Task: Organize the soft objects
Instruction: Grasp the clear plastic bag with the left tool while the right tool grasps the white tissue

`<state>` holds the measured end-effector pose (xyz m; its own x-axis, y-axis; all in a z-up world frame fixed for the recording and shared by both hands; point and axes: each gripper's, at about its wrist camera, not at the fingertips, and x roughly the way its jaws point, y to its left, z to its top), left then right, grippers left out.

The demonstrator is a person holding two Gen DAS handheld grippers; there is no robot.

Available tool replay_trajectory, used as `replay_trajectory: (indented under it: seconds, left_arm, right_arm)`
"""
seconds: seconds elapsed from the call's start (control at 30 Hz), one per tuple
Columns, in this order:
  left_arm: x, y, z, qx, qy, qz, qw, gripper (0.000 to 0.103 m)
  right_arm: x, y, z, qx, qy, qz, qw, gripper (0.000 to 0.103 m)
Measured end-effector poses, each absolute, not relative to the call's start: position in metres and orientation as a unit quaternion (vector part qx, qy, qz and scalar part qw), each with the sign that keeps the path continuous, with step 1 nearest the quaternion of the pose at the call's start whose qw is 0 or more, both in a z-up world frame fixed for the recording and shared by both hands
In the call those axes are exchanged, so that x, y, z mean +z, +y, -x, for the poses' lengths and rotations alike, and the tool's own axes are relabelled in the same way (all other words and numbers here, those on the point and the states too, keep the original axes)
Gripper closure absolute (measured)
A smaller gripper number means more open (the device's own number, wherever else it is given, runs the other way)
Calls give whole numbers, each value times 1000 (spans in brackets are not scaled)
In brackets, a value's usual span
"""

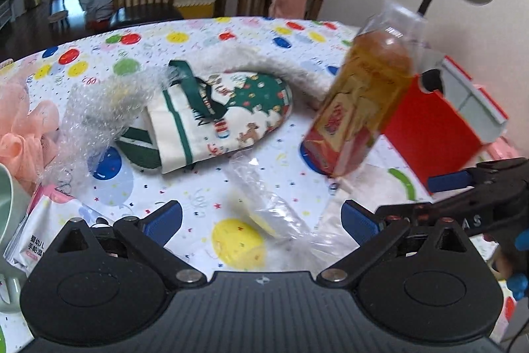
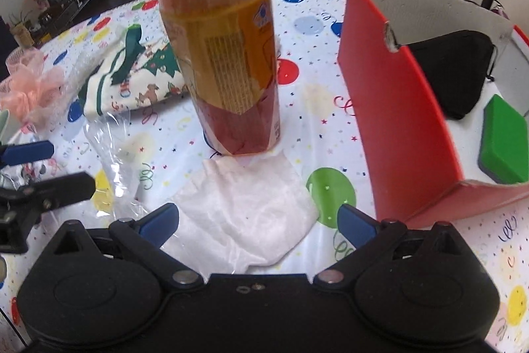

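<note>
Evidently both claws gape wide and empty: left claw [image 1: 261,222] over plastic wrap [image 1: 274,210], right claw [image 2: 258,225] above white tissue [image 2: 244,214].

The matte black plastic left tool [image 1: 261,222] and right tool [image 2: 258,222] each carry blue rubber finger pads [image 1: 163,222], silver pivot screws and ribbed bases; faint white lettering, perhaps "AS", marks one.

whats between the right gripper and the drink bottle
In the right wrist view, only a crumpled white tissue lies between the open right gripper and the drink bottle; the bottle's base touches its far edge.
</note>
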<state>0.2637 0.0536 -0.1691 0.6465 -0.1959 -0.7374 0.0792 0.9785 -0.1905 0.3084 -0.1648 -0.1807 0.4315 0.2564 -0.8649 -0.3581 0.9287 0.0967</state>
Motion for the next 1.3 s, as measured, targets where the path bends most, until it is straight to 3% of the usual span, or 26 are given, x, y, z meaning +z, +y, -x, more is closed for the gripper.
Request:
replay_trajectory:
  seconds: [0.37,0.43,0.53,0.67,0.77,1.17,1.3]
  left_arm:
    - [-193,36,-290,-57,442,40,895,1]
    - [-198,37,-294,-58,449,51,890,7]
    - [-203,39,-298,-55,457,70,885,23]
    - [-205,37,-300,-56,461,68,883,44]
    - [-205,34,-300,-59,462,66,883,54]
    - [-199,31,-295,-74,459,63,883,64]
    - [-195,32,-291,-83,456,66,884,65]
  right_arm:
    - [-200,-147,-313,167,505,98,841,10]
    - [-204,-146,-315,164,509,100,839,10]
    - [-205,-145,-317,159,511,101,839,13]
    - [-203,-140,-315,162,509,95,840,24]
    - [-202,-137,-312,163,508,94,841,31]
    - [-195,-136,-300,181,511,65,838,82]
    - [-191,-142,-293,182,511,47,839,88]
